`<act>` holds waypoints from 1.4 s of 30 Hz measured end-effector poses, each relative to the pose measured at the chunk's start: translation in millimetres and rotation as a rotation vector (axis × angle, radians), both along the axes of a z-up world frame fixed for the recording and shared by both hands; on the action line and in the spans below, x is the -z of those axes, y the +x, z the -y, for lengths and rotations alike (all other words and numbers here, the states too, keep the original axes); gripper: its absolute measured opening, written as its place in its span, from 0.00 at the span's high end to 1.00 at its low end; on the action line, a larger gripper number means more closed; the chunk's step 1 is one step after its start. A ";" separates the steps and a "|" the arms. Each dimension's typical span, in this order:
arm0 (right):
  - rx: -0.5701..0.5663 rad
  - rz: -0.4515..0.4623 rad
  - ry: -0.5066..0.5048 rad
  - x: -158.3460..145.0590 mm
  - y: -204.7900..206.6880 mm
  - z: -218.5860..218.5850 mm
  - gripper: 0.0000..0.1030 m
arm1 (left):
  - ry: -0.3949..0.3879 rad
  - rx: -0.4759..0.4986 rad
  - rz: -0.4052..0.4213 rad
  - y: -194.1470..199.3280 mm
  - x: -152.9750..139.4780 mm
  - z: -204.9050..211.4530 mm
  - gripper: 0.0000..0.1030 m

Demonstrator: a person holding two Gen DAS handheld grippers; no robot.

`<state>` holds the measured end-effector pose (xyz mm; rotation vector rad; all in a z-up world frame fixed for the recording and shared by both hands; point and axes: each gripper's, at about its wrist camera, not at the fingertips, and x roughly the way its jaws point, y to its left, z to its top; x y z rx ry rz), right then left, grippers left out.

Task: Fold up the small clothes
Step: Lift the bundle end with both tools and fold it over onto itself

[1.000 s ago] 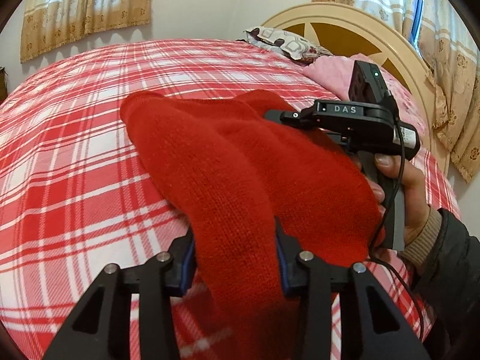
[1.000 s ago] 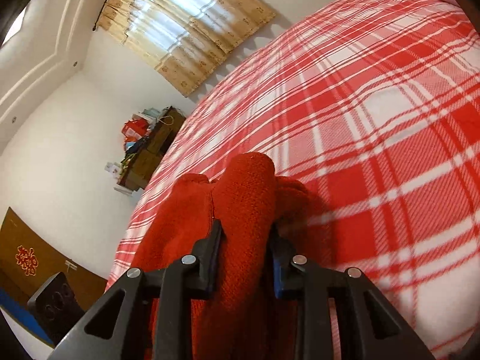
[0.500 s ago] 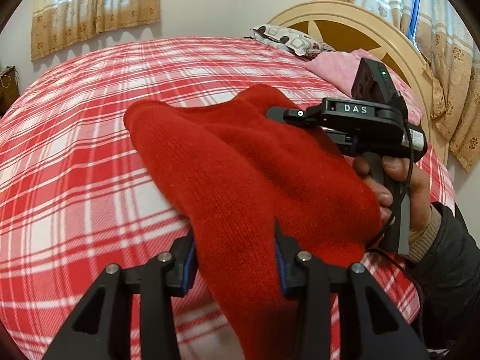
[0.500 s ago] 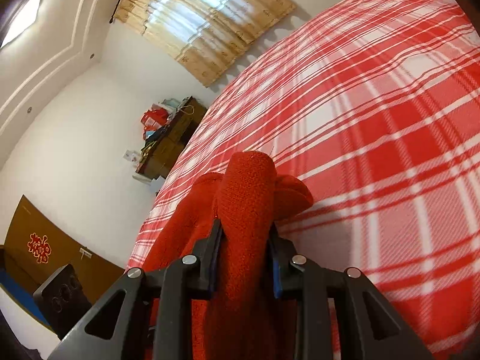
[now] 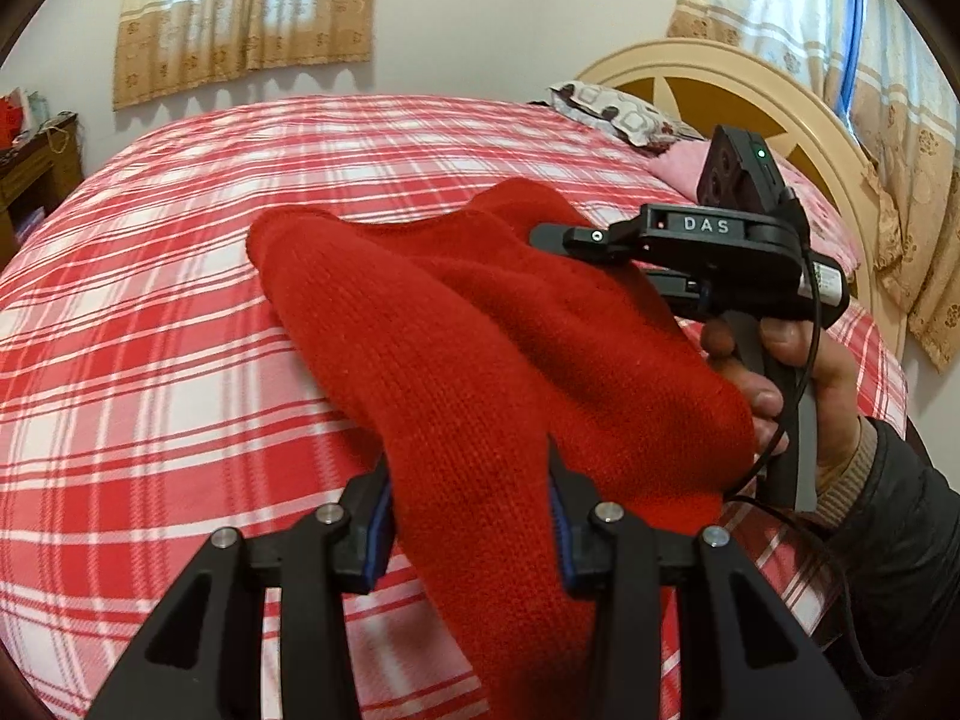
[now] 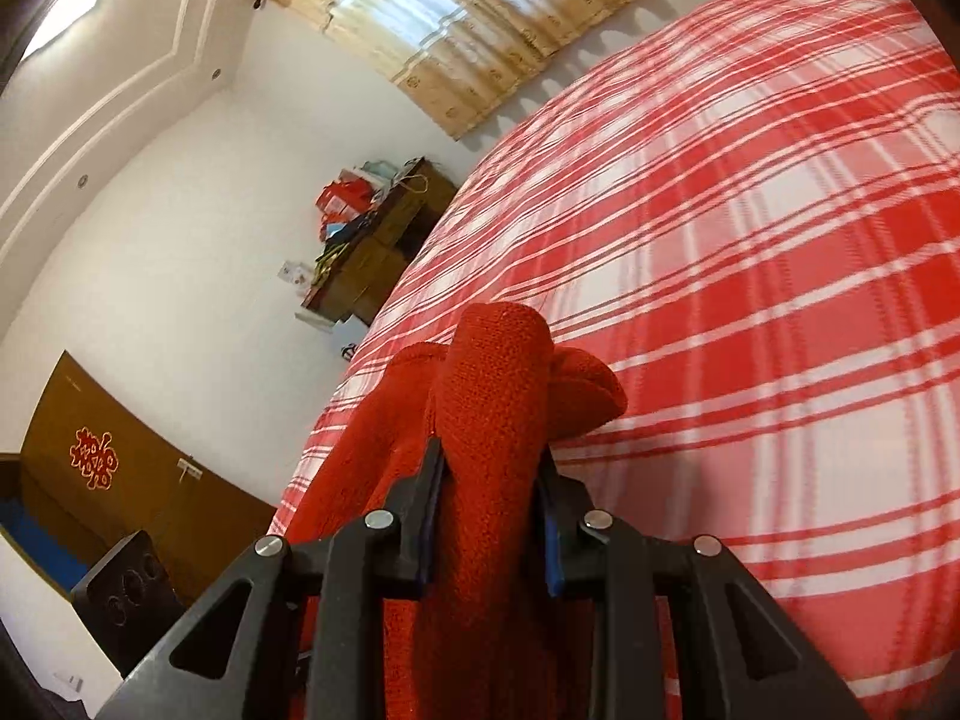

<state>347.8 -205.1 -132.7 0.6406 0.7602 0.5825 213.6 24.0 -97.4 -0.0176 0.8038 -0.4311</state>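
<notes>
A red knitted garment [image 5: 480, 360] hangs bunched above a bed covered in a red and white plaid sheet [image 5: 150, 360]. The left hand-held gripper [image 5: 471, 516] is clamped on a thick fold of the knit. The right hand-held gripper [image 6: 489, 504] is likewise clamped on a bunched ridge of the same garment, gripped by a person's hand [image 5: 798, 384] in a dark sleeve. A cream headboard [image 5: 720, 66] and curtains [image 5: 240, 12] lie beyond.
</notes>
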 end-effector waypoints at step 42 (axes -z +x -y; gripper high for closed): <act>-0.278 -0.054 -0.050 16.9 45.4 -194.1 0.74 | 0.005 -0.241 0.004 -38.7 19.7 -120.8 0.59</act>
